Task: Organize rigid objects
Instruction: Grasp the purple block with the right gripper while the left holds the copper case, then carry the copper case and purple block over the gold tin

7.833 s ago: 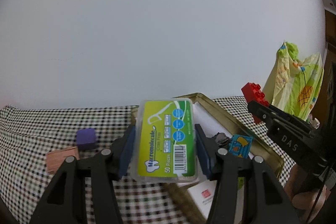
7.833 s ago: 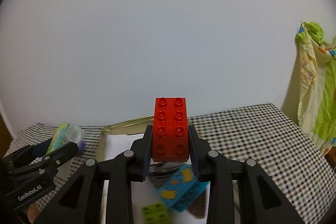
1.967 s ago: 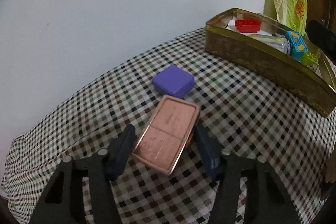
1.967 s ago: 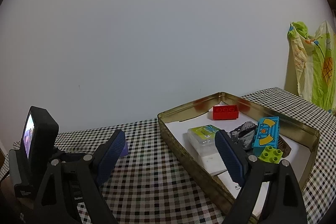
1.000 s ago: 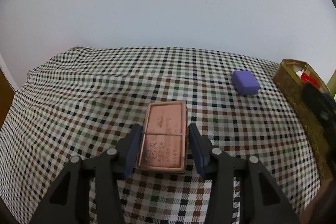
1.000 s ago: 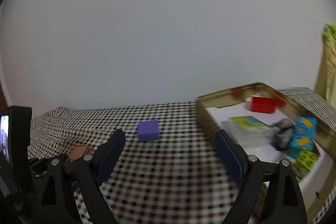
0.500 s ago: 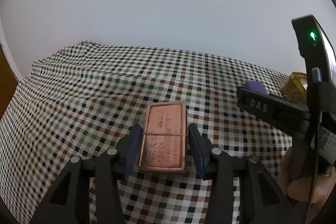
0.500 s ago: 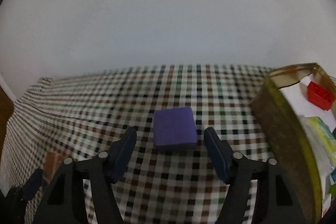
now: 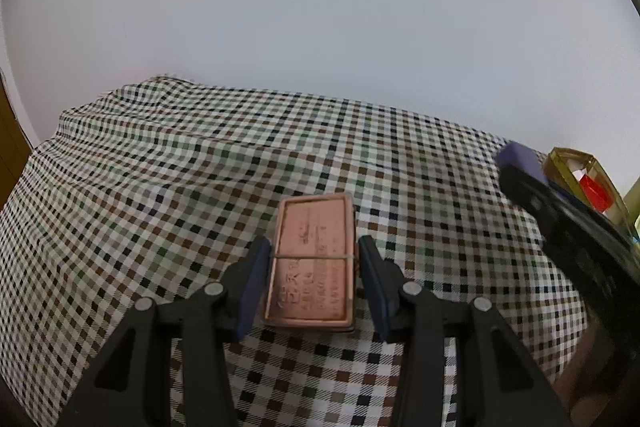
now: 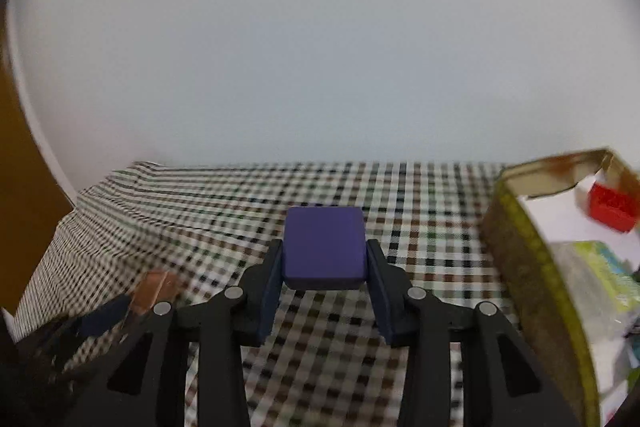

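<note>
Two things remain out on the checked-cloth desk (image 9: 168,187), and we have a gripper on each. Our left gripper (image 9: 314,281) brackets the flat copper-coloured rectangular tin (image 9: 314,263); slim gaps show between its blue pads and the tin's long sides, so we judge it narrow but not visibly clamped, and the tin lies flat on the cloth. Our right gripper (image 10: 325,277) has just been closing, and its pads now meet both sides of the small purple rounded block (image 10: 325,247), which sits at the middle of the desk, left of the gold-rimmed metal tray (image 10: 520,251). That tray already holds a red toy brick (image 10: 612,205) at its far end and a clear box with a green label (image 10: 592,279) nearer us. We read the step as picking up the last loose pieces for the tray. Next, each gripper needs a firm hold, a lift clear of the cloth, a carry to the right over the tray's rim, and a release onto free space on the white liner. Compared with a second ago, the right gripper stood wide open and well back from the purple block, with the tray filling its right side; now the block is between its pads. The left gripper looks unchanged around the copper tin.
</note>
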A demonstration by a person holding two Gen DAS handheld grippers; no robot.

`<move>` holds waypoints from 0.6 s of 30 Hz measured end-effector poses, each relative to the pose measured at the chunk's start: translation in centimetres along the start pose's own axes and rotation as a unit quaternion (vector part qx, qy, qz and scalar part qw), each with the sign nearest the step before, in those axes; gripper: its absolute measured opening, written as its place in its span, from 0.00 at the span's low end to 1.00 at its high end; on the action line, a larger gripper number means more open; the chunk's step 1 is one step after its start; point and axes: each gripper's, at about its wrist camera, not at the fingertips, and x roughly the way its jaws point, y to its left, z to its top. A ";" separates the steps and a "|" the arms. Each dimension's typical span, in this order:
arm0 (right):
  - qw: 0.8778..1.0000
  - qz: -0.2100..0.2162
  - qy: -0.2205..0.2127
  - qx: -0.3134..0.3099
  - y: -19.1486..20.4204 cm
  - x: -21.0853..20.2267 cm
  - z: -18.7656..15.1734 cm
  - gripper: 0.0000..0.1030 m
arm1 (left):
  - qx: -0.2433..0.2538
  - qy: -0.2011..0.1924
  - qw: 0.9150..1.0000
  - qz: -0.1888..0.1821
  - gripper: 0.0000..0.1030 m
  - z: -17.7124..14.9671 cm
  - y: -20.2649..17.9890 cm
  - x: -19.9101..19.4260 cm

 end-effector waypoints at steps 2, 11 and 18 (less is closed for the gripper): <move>1.000 0.007 -0.012 -0.001 -0.5 -0.8 -0.2 0.41 | 0.003 -0.008 1.000 0.005 0.43 -0.2 -0.3 -0.4; 0.999 -0.014 -0.032 -0.010 -2.2 -4.7 -2.1 0.41 | 0.024 -0.037 0.999 0.015 0.43 -0.8 -1.7 -2.0; 0.998 -0.026 -0.044 -0.021 -2.5 -6.5 -3.4 0.41 | 0.027 -0.055 0.998 0.032 0.43 -1.2 -2.4 -3.0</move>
